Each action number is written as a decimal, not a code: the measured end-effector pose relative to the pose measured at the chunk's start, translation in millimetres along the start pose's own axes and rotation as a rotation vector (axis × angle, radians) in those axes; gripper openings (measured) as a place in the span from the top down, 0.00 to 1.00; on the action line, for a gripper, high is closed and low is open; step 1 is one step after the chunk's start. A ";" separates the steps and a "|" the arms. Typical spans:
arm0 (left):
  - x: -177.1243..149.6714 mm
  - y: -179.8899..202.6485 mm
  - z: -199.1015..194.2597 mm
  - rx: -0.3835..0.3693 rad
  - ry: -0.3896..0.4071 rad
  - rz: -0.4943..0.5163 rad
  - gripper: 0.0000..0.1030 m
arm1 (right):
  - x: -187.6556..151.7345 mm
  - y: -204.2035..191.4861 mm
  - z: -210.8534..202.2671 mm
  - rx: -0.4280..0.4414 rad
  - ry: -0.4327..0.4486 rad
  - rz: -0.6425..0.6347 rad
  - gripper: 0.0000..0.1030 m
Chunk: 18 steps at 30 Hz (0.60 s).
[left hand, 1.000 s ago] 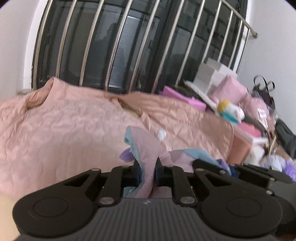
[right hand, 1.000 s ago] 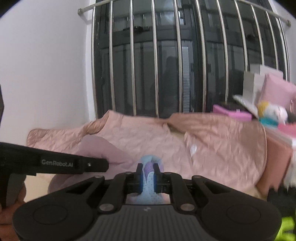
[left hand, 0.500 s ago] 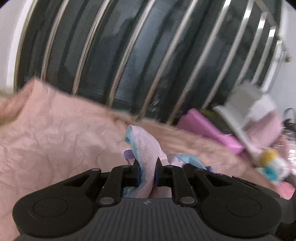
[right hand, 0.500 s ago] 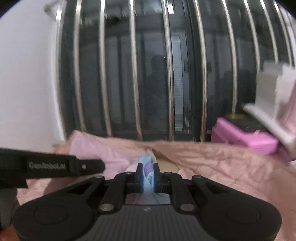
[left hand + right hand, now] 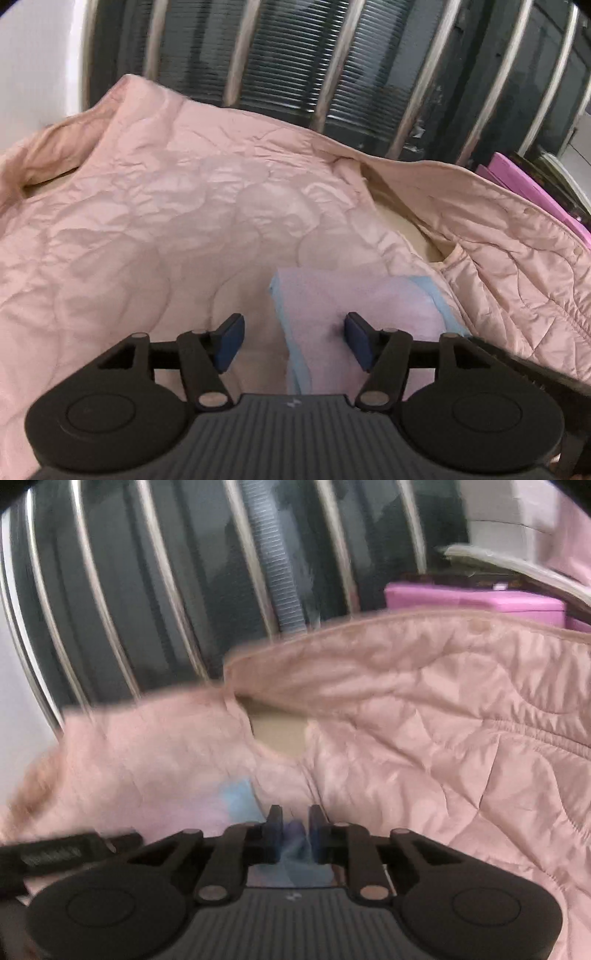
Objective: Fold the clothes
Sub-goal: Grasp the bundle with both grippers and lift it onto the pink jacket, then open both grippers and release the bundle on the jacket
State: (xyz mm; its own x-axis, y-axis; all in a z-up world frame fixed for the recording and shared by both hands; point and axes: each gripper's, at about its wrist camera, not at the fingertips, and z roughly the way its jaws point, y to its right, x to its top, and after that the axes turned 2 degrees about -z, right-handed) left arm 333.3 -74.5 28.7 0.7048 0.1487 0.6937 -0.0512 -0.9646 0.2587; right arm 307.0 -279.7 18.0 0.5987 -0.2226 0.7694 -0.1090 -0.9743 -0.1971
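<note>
A small lilac garment with light blue trim [image 5: 328, 314] lies flat on the pink quilted bedcover [image 5: 166, 206]. My left gripper [image 5: 293, 338] is open just above it, its left pad beside the garment's left edge and its right pad over the cloth. In the blurred right wrist view my right gripper [image 5: 294, 829] is nearly shut with blue and purple cloth [image 5: 295, 834] between its pads; more of the garment [image 5: 232, 794] shows to its left. The other gripper's black arm [image 5: 62, 853] is at the lower left.
Metal bars over a dark window [image 5: 332, 55] run behind the bed. A magenta box [image 5: 472, 602] and stacked items stand at the right. A gap in the bedcover [image 5: 280, 727] shows the beige surface beneath. A white wall [image 5: 33, 55] is at left.
Both grippers have gone down and forward with the garment, which now lies flat on the bedcover. My left gripper has opened and let go of it. My right gripper still pinches the cloth.
</note>
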 end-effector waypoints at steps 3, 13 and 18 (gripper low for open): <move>-7.9 -3.6 -53.2 0.011 0.082 0.012 0.32 | -1.8 1.9 -36.4 0.013 0.039 0.018 0.85; -155.3 -19.1 -210.8 0.081 0.112 0.135 0.06 | -88.2 -10.6 -193.8 0.091 0.053 -0.085 0.52; -225.9 -47.2 -242.4 0.107 0.080 0.151 0.01 | -162.0 -22.3 -249.1 0.057 0.043 -0.185 0.19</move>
State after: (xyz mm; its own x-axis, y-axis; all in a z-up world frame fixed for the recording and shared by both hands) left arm 5.0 -9.7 22.7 0.6364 0.0133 0.7713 -0.0735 -0.9943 0.0778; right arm 14.8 -230.4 49.1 0.5698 -0.0420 0.8207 0.0455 -0.9955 -0.0825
